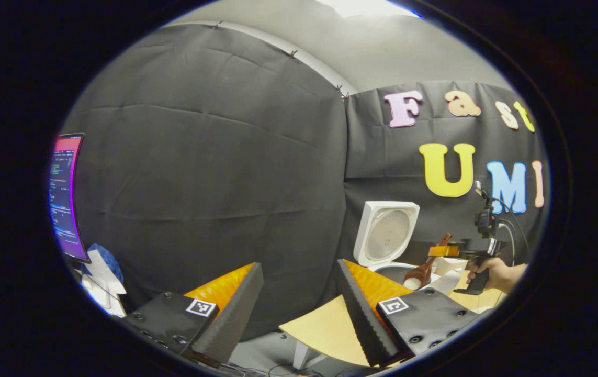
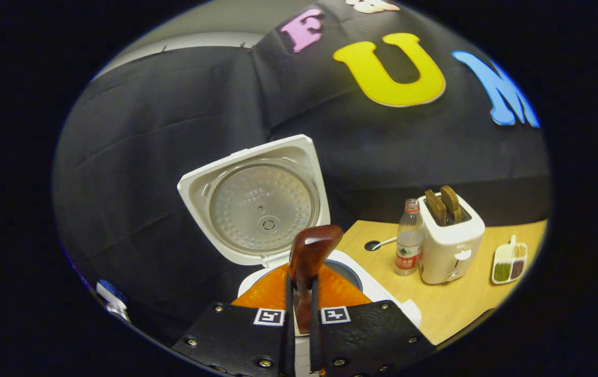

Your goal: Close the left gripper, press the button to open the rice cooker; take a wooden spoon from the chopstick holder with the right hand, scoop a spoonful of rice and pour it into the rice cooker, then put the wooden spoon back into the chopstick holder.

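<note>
In the right gripper view the right gripper (image 2: 299, 309) has its two fingers drawn in narrow and pressed on the handle of one wooden spoon (image 2: 309, 256), which stands up between them with its dark rounded end rising just ahead. Right beyond the spoon sits one rice cooker (image 2: 372, 285) on the worktop (image 2: 466, 309), its lid (image 2: 257, 201) tipped up and back so the round metal inner plate faces the camera; the pot's opening lies just in front of and below the fingers. Further ahead and to the right of this gripper stand one water bottle (image 2: 408, 245), one white toaster (image 2: 450, 241) with two slices of bread poking from its slots, and, beyond that at the worktop's edge, one small divided dish (image 2: 509, 263) with dark fillings. The left gripper view gives the other side of things: the left gripper (image 1: 299, 303) hangs with its fingers spread wide, holding nothing, a corner of the worktop (image 1: 325, 330) between and below them. Far ahead to its right the same cooker (image 1: 390, 230) stands open, and a hand (image 1: 497, 273) holds the right gripper (image 1: 448, 251), the spoon (image 1: 423, 272) slanting down from it with a white heap of rice in its bowl, just over the pot's rim. Off to the left of the left gripper glows one monitor (image 1: 64, 196).
</note>
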Available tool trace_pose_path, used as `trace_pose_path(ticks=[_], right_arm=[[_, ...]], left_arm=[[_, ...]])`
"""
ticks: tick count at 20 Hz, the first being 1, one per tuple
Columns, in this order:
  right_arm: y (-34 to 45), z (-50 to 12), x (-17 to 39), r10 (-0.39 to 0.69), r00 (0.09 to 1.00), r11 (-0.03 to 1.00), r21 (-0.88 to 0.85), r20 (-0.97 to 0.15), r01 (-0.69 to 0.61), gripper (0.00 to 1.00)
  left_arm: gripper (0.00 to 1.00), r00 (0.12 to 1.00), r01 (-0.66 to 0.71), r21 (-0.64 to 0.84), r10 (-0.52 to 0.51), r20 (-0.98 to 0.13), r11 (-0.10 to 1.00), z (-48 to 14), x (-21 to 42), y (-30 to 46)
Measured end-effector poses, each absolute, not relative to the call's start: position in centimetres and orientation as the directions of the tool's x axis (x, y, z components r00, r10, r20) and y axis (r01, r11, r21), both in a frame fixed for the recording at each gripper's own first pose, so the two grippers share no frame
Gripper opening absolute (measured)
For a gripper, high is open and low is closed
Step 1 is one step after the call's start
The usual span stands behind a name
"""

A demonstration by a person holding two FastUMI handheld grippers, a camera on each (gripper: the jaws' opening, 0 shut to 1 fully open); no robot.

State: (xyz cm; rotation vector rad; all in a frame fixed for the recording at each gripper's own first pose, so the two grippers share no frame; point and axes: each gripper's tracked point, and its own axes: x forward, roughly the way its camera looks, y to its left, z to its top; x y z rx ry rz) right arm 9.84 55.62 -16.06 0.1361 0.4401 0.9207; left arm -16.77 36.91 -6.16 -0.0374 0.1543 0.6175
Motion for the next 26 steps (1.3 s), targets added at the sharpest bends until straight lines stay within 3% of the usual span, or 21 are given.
trace_pose_path(ticks=[6,11,13,20,26], right_arm=[[55.9,-14.9,9.5,0.798,0.534,0.547,-0.04,-0.279,-0.837,0.11],[55.4,-13.8,10.2,0.775,0.59,0.513,-0.319,-0.227,-0.797,0.11],[55.2,-13.5,10.2,0.77,0.597,0.51,-0.345,-0.224,-0.788,0.11],[53.9,-12.6,11.8,0.763,0.595,0.627,0.067,-0.253,-0.776,0.11],[51.3,-11.6,13.2,0.767,0.588,0.622,0.526,-0.257,-0.581,0.11]], left_arm=[[0.97,0.804,-0.582,-0.001,0.575,-0.15,0.813,-6.2,-16.3,37.3],[0.97,0.801,-0.588,-0.01,0.58,-0.147,0.809,-6.3,-16.7,37.5],[0.97,0.8,-0.589,-0.014,0.581,-0.147,0.808,-6.5,-16.6,37.5],[0.97,0.805,-0.584,-0.008,0.578,-0.133,0.812,-5.8,-16.8,37.0],[0.99,0.823,-0.56,-0.025,0.552,-0.131,0.828,-5.5,-15.6,35.9]])
